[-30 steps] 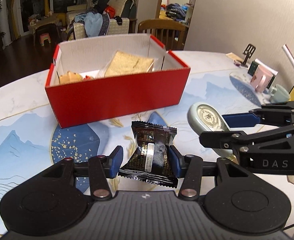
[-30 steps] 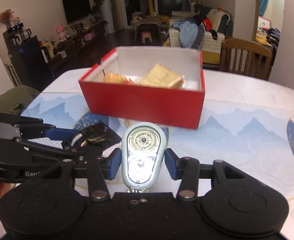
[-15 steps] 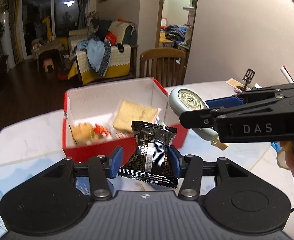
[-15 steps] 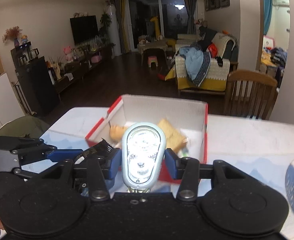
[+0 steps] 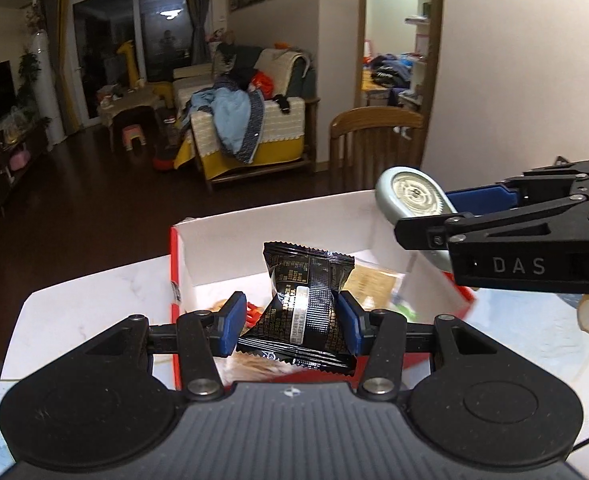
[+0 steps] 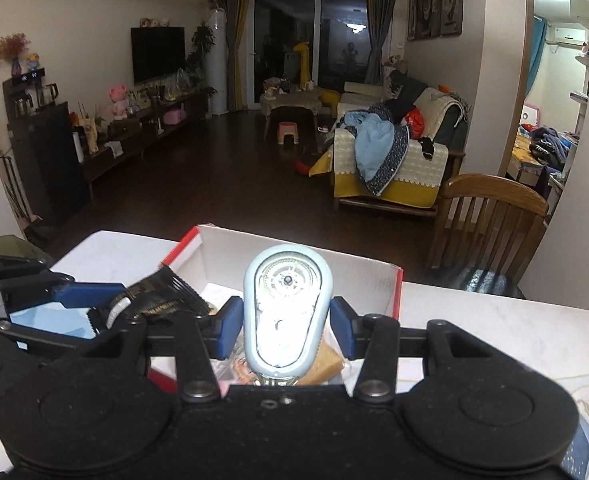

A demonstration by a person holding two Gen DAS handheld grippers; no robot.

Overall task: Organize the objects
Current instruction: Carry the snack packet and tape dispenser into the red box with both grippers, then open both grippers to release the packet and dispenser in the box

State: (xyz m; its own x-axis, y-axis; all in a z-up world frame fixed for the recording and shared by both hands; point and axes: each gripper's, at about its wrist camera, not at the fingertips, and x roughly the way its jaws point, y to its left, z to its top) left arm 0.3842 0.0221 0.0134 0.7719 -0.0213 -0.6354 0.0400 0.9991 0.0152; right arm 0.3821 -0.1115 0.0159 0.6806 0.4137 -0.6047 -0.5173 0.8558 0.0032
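Left wrist view: left gripper (image 5: 290,326) jaws partly closed, pads clamping black snack packet (image 5: 304,306); packet held above red box (image 5: 278,220) interior. Right gripper (image 5: 458,216) at right, clamping pale blue device (image 5: 412,196) over box far-right corner.

Right wrist view: right gripper (image 6: 282,330) jaws partly closed on device (image 6: 287,308), held above box (image 6: 374,276) on white tabletop (image 6: 494,320). Left gripper (image 6: 106,304) with packet (image 6: 162,296) at left.

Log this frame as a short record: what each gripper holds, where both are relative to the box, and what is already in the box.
left gripper: shut on black snack packet
right gripper: shut on pale blue correction tape dispenser
position: both held over the open red box
box contents: tan wrapped item, some orange and red items, blurred
box interior: white
surface: pale marble-look table
released yet: no, both items gripped
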